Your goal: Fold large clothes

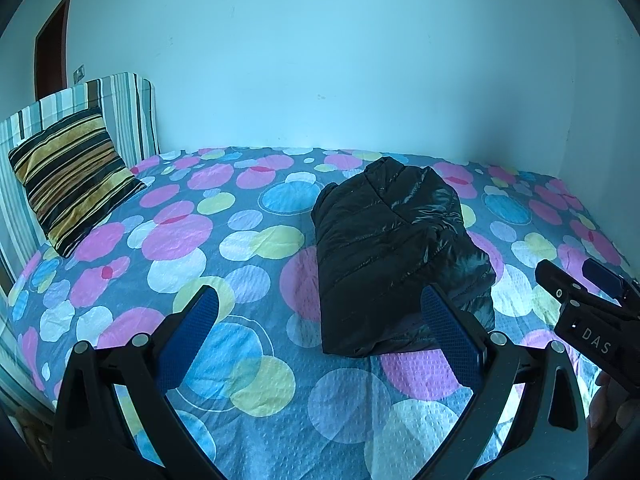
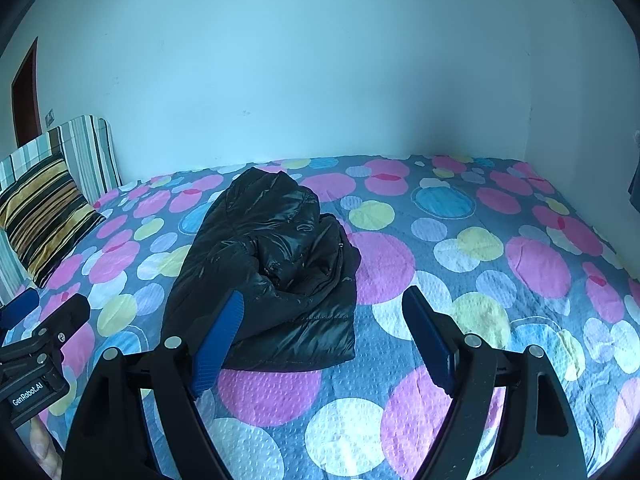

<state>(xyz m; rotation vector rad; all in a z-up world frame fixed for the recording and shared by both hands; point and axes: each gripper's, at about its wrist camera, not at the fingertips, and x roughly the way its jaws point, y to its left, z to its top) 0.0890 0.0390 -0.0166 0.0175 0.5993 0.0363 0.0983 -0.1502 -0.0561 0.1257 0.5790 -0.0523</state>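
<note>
Both grippers, left (image 1: 320, 312) and right (image 2: 324, 312), seemingly hold nothing, jaws wide.

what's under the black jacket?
The folded black puffer jacket lies directly on the bedspread with coloured circles, which shows all round it. Whatever sits beneath the bundle or within its folds is covered and cannot be seen.
</note>
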